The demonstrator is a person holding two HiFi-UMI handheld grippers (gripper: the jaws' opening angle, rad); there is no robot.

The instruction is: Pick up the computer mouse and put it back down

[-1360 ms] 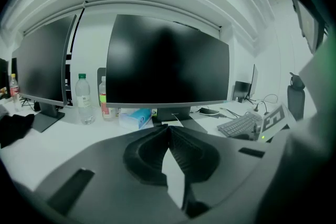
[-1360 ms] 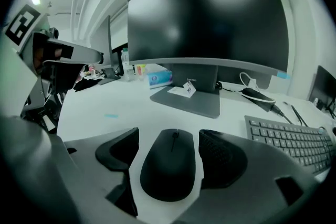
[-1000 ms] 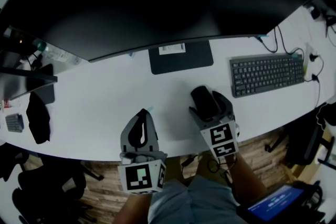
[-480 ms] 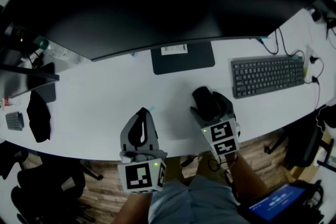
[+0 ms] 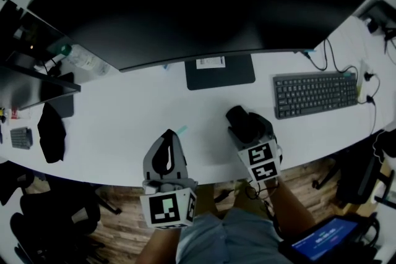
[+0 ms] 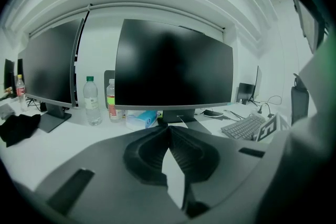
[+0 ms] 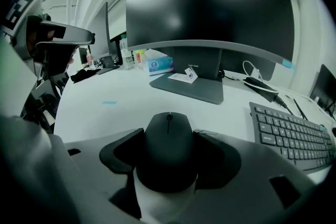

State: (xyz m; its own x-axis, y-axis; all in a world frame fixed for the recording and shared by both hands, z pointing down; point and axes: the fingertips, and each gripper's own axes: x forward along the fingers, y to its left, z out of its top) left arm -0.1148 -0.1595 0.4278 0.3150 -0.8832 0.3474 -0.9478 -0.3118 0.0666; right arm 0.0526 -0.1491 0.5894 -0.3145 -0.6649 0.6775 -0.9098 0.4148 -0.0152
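The black computer mouse [image 5: 242, 119] [image 7: 168, 150] rests on the white desk [image 5: 124, 114], in front of the monitor stand. My right gripper [image 5: 247, 127] [image 7: 168, 134] straddles it from the near side, angled down. Its jaws are closing with the mouse between them, and both fingertips look pressed against the mouse's sides. My left gripper [image 5: 166, 135] [image 6: 169, 128] hovers over the desk's near edge to the left, shut, tips meeting, with nothing in it.
A black keyboard [image 5: 315, 93] [image 7: 291, 134] lies right of the mouse, with cables [image 5: 366, 74] beyond it. A large curved monitor [image 5: 204, 3] stands on a flat base [image 5: 219, 71]. Bottles [image 6: 92, 101] and a black cloth [image 5: 51, 133] sit at the left.
The right jaws have drawn in against the mouse's sides. Neither gripper has shifted on the desk; the head view has tilted slightly.
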